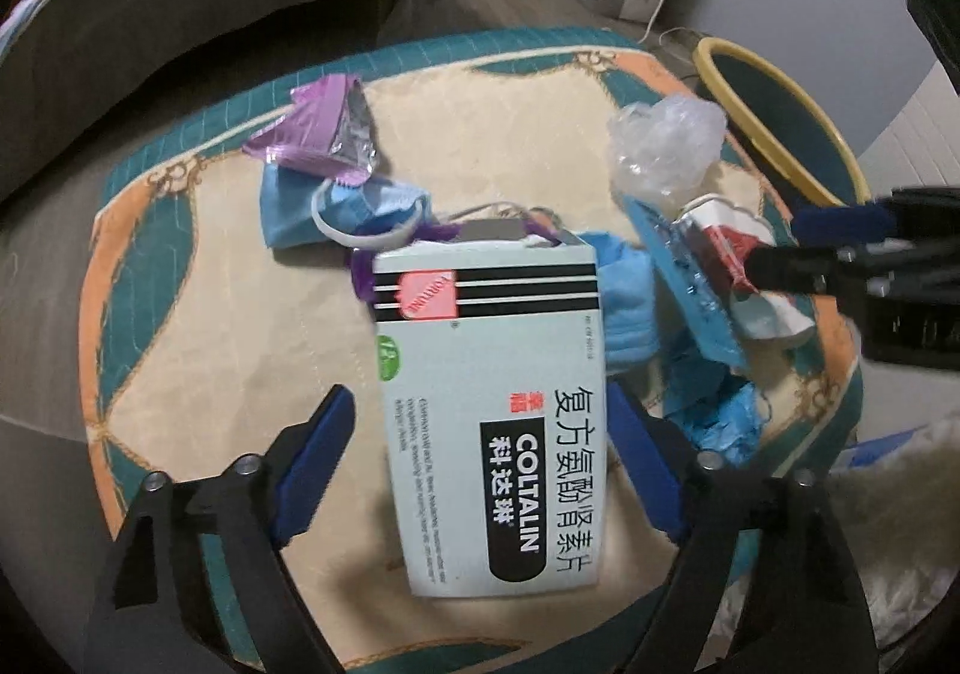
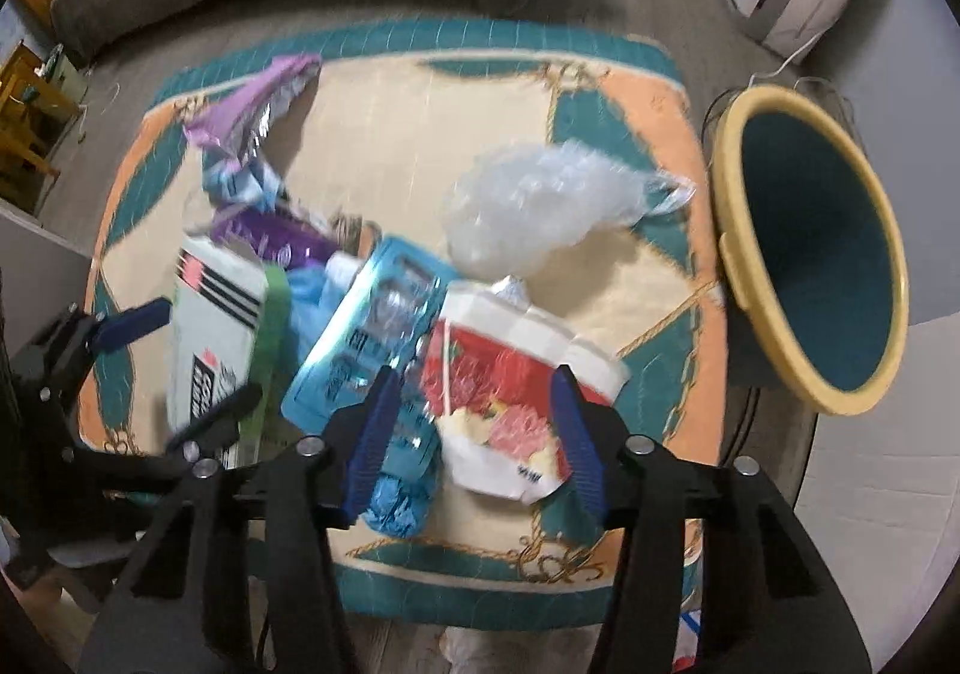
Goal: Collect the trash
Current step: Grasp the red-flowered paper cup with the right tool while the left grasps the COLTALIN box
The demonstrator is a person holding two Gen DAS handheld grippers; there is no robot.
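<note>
Straddling the white box [image 1: 486, 422], the left gripper [image 1: 480, 452] has its blue fingers [image 1: 318, 446] apart on either side of it; the pad at the picture's right is at the box edge or just beside it, while the other stands clear with cloth visible between. No earlier picture exists to compare, so I judge only this instant. The right gripper [image 2: 474, 422] has its fingers [image 2: 372, 428] around the crushed red-and-white cup [image 2: 516, 374], narrowly set, but the blur does not let me say if the pads already press, so I call them apart.

The risks begin there. The box lies flat on the bench [image 1: 198, 326] cloth, and a closing pad may push it sideways or pinch the cloth instead. The cup is soft and already bent, so it can fold and slip out. The blue blister pack [image 2: 372, 326] touches the cup and the inner right finger, so it may be dragged along or knocked off.

Further out, the clear bag [image 2: 540, 206], purple wrapper [image 1: 324, 128] and blue masks [image 1: 360, 212] lie in a loose heap and can shift. The bin [image 2: 810, 254] stands beside the bench, tilted toward it; a light piece may miss its rim. The two grippers work close together and could collide.
</note>
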